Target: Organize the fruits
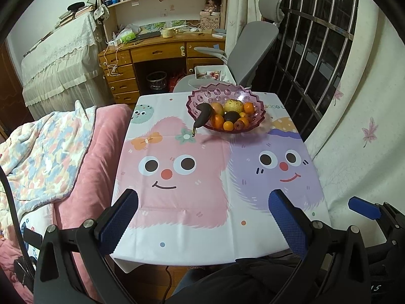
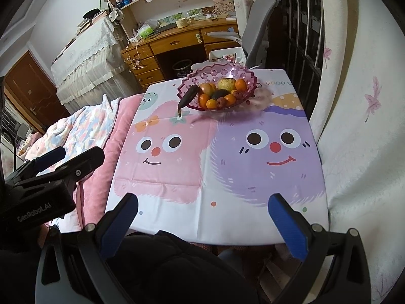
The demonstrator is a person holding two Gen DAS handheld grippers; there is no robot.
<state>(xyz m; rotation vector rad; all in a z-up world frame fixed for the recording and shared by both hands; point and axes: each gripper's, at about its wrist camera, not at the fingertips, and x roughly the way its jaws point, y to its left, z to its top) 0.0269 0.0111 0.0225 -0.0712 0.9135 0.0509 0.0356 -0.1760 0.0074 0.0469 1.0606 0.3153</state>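
1. The left hand-held gripper (image 1: pixel 202 217) hovers at the near edge of the table (image 1: pixel 192 243), its blue-padded fingers spread wide and holding nothing.
2. The right hand-held gripper (image 2: pixel 202 221) hangs beside it over the same near edge, also spread wide and empty.
3. The cartoon tablecloth (image 2: pixel 227 157) between grippers and fruit is bare.
4. At the far end sits a purple bowl (image 1: pixel 200 96) holding oranges (image 1: pixel 217 121), a yellow-green pear (image 1: pixel 233 106) and a dark avocado (image 1: pixel 231 116).
5. A blackened banana (image 1: pixel 202 117) leans over the bowl's near-left rim, its stem tip pointing down at the cloth.
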